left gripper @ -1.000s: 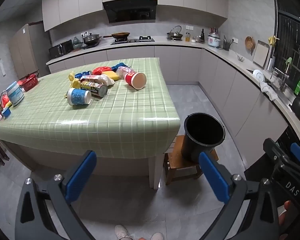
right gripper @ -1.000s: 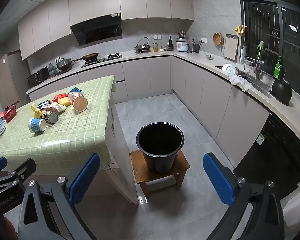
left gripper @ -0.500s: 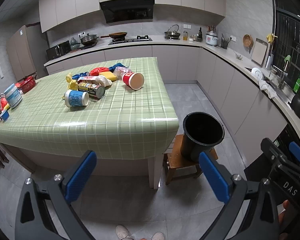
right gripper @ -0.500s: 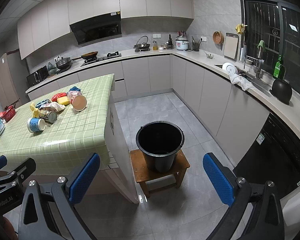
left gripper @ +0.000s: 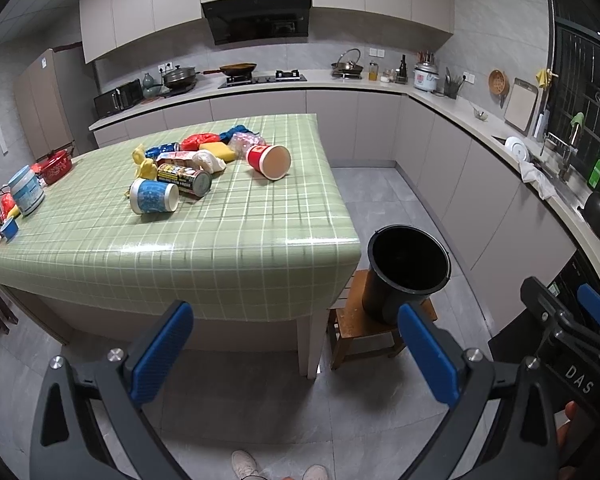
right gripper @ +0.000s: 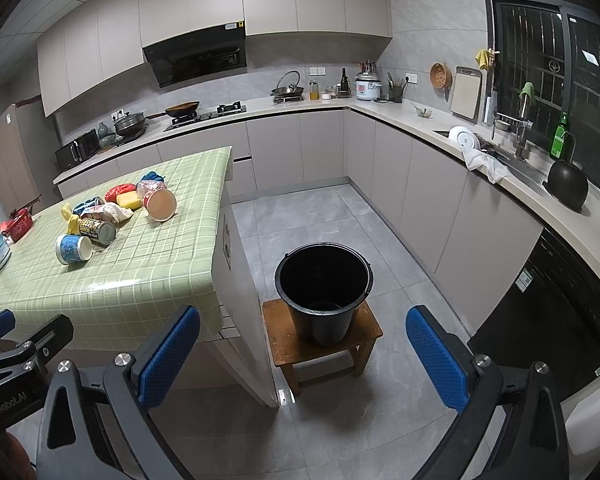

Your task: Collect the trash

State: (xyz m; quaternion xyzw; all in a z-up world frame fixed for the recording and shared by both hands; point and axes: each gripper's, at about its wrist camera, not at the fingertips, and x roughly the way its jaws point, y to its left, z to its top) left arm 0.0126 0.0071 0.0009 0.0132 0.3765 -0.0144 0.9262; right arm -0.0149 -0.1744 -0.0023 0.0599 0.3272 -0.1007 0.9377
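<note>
Trash lies in a heap on the green checked table point(left gripper: 228, 240) point(right gripper: 112, 292): a red paper cup point(left gripper: 269, 160) point(right gripper: 161, 204) on its side, a blue-and-white cup point(left gripper: 154, 197) point(right gripper: 73, 249), a tin can point(left gripper: 184, 179) point(right gripper: 98, 230), a yellow sponge point(left gripper: 219, 151) and several wrappers. A black bucket point(left gripper: 405, 267) point(right gripper: 324, 284) stands empty on a small wooden stool point(left gripper: 356, 326) point(right gripper: 324, 344) right of the table. My left gripper point(left gripper: 296, 354) hangs open, well short of the table's near edge. My right gripper point(right gripper: 302, 356) is open too, in front of the stool.
Grey cabinets and a counter point(right gripper: 480, 168) wrap the back and right walls, with a sink, kettle and dishes. A white-and-blue tub point(left gripper: 27, 190) and a red pot point(left gripper: 56, 161) sit at the table's left end. Grey tile floor point(right gripper: 328, 220) lies between table and cabinets. A person's shoes point(left gripper: 244, 465) show below.
Both views have shifted only slightly; the table and bucket sit a little differently in frame. Both grippers stay open and empty.
</note>
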